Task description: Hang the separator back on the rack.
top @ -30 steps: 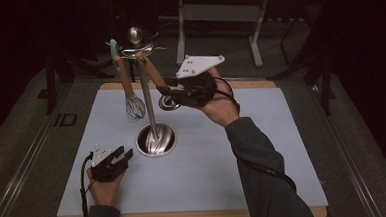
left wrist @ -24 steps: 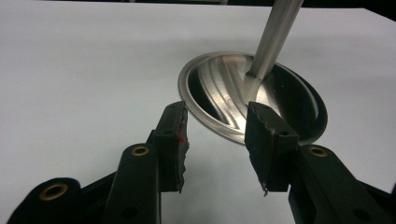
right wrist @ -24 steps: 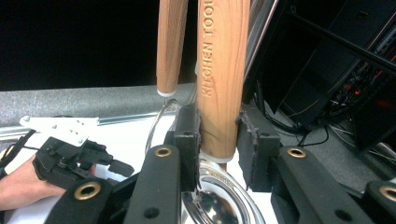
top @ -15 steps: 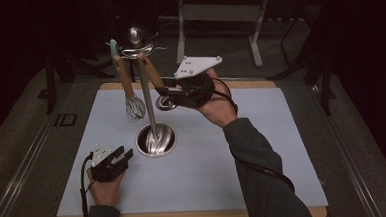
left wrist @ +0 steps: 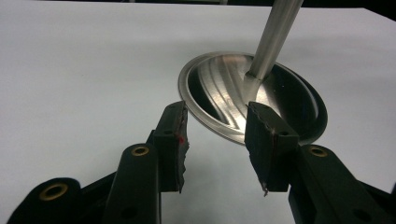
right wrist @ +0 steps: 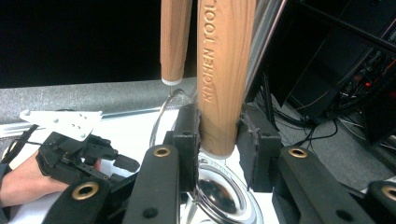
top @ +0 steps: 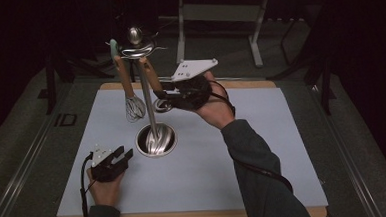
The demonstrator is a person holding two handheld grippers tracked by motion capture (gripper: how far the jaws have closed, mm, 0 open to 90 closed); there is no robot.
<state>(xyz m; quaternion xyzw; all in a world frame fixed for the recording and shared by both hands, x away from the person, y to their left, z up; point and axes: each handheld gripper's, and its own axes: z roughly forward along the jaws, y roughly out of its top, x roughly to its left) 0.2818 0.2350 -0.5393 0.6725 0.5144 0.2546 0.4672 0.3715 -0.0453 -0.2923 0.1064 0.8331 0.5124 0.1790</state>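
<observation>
Desk (top: 263,150) with pale mat under steel utensil stand (top: 151,105): round mirrored base (top: 156,140), upright pole, hooked crown on top near far edge of mat. Two wooden-handled tools hanging from crown: whisk (top: 129,92) on left side, wire head just above mat; second utensil, a wooden handle (right wrist: 225,74) stamped "KITCHEN TOOL", on right side of pole, tilted, with a shiny round metal end (top: 162,106) below the wood.

Right gripper (top: 164,96) raised above mat, level with lower end of that handle, grey three-cornered plate on top. Seen along its jaws in right gripper view (right wrist: 218,142): wooden handle standing between both pads, pads touching wood at either side, so clenched on handle just above its white collar and metal end. Whisk handle visible behind, apart from jaws.

Left gripper (top: 121,157) resting low on near-left part of mat, just beside stand base. Seen in left gripper view (left wrist: 215,144): jaws parted, released, nothing between pads; base rim directly ahead, not touched.
</observation>
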